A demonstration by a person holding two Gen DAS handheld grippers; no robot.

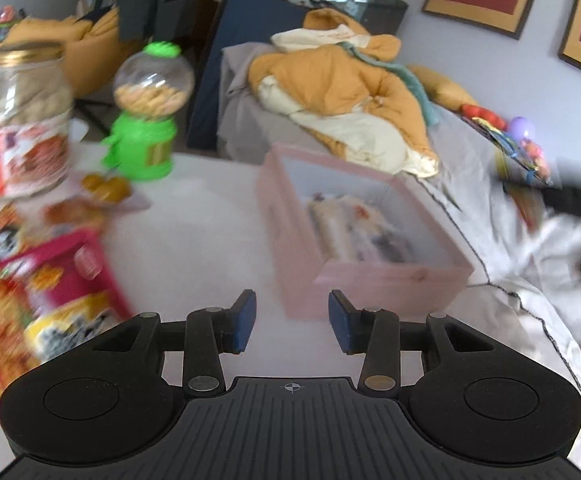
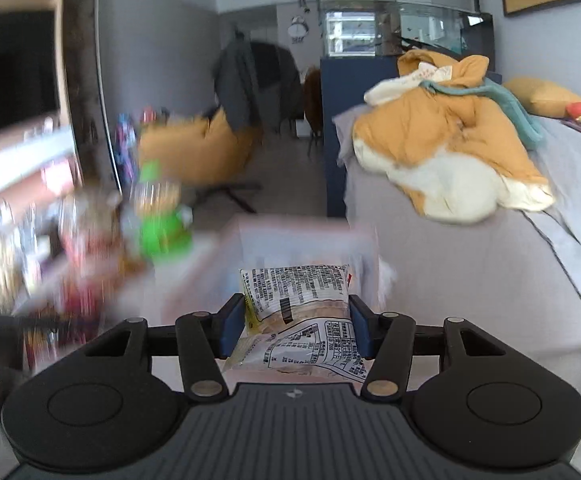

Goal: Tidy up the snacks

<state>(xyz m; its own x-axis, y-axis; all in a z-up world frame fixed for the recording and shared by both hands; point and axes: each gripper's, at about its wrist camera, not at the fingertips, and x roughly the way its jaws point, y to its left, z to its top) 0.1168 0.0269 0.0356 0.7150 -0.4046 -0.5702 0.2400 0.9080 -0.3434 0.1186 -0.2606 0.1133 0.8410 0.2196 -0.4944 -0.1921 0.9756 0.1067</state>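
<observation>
You had a glossy printed plastic snack packet [image 2: 296,308] and a matt pink box [image 1: 390,280] with a faint wood grain. Your clear jar [image 1: 24,120] carried a gold metal lid, the candy dispenser [image 1: 146,120] was shiny green plastic with a clear globe. Your black grippers looked matt plastic; the quilt [image 1: 350,100] was soft cloth.

Ahead of the left gripper [image 1: 292,322] and slightly to its right, an open box [image 1: 390,280] sits on the table [image 1: 194,240], with snack packets [image 1: 354,228] lying inside it. To that gripper's left a snack carton [image 1: 38,304] lies close by; beyond it stand a lidded jar [image 1: 22,120] and, right of the jar, a candy dispenser [image 1: 146,116]. A sofa [image 1: 490,184] runs behind and right of the box, a bundled quilt [image 1: 346,92] on it. A snack packet [image 2: 296,312] sits between the right gripper [image 2: 296,330] fingers, the box just beyond
</observation>
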